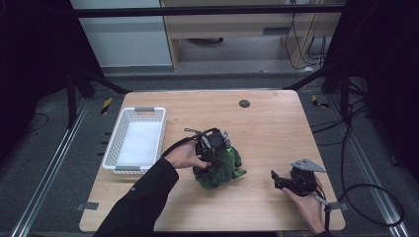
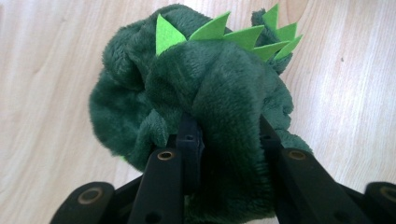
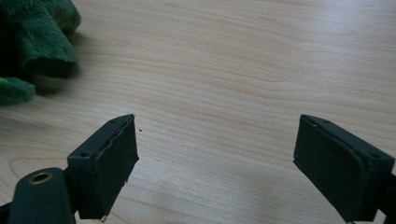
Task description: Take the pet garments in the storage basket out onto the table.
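Note:
A dark green plush dinosaur (image 1: 221, 171) with light green felt spikes lies on the wooden table (image 1: 269, 133), just in front of the middle. My left gripper (image 1: 219, 157) points down into it from above. In the left gripper view the two black jaws of my left gripper (image 2: 228, 126) press into a thick fold of the plush dinosaur (image 2: 135, 88), which rests on the wood. My right gripper (image 1: 275, 179) lies low near the table's front right, held in a hand. Its jaws (image 3: 217, 154) stand wide open with bare wood between them. Part of the plush dinosaur (image 3: 42, 42) shows at far left there.
A white plastic basket (image 1: 143, 109) stands at the table's left side. A small black round disc (image 1: 244, 103) sits near the far edge. Cables trail over the floor to the right of the table.

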`<act>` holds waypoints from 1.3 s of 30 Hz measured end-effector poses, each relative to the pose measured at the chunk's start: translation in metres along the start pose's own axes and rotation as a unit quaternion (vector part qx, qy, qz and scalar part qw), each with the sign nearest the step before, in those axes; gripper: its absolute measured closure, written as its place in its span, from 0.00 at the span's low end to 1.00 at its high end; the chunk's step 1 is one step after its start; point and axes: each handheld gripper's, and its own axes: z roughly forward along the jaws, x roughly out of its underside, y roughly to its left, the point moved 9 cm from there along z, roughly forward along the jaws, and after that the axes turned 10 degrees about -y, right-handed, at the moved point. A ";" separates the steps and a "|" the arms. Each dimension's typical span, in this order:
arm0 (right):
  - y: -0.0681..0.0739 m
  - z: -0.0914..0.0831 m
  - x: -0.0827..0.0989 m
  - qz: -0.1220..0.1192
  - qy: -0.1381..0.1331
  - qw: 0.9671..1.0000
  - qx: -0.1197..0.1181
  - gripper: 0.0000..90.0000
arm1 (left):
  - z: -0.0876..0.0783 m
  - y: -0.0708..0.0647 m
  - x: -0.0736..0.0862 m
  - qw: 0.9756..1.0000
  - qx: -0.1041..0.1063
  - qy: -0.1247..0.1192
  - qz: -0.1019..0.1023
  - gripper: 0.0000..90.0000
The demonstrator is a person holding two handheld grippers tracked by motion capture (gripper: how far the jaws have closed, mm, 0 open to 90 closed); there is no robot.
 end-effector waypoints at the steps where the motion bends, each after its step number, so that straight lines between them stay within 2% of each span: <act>1: 0.000 0.000 0.000 0.001 0.001 1.000 0.001 0.15 | 0.003 -0.001 0.002 1.000 0.002 0.003 0.000 0.77; 10: 0.000 0.001 0.001 -0.001 0.002 1.000 0.001 0.15 | 0.014 -0.005 0.007 1.000 0.011 0.006 -0.002 0.71; 15: 0.000 0.001 0.001 -0.001 0.003 1.000 0.001 0.14 | 0.020 -0.007 0.011 1.000 0.004 0.020 0.000 0.58; 20: 0.000 0.001 0.001 0.000 0.004 1.000 0.001 0.14 | 0.018 -0.007 0.010 1.000 0.000 0.015 0.000 0.47; 24: 0.000 0.001 0.002 0.000 0.004 1.000 0.001 0.14 | 0.010 -0.009 0.010 1.000 -0.008 0.010 0.004 0.36; 26: 0.000 0.001 0.002 0.000 0.004 1.000 0.001 0.14 | 0.003 -0.010 0.008 1.000 -0.013 -0.002 0.003 0.33; 29: 0.001 0.002 0.002 -0.001 0.004 1.000 0.001 0.14 | -0.015 -0.011 0.003 0.999 -0.026 -0.040 -0.004 0.31; 31: 0.000 0.002 0.002 -0.002 0.004 1.000 0.001 0.14 | -0.019 -0.010 0.002 0.998 -0.031 -0.047 -0.004 0.30; 33: 0.000 0.001 0.002 0.000 0.005 1.000 0.002 0.14 | -0.028 -0.008 0.002 0.997 -0.044 -0.060 -0.008 0.29; 39: -0.001 0.001 0.002 0.001 0.003 1.000 0.003 0.14 | -0.048 -0.008 0.004 0.993 -0.062 -0.095 -0.026 0.30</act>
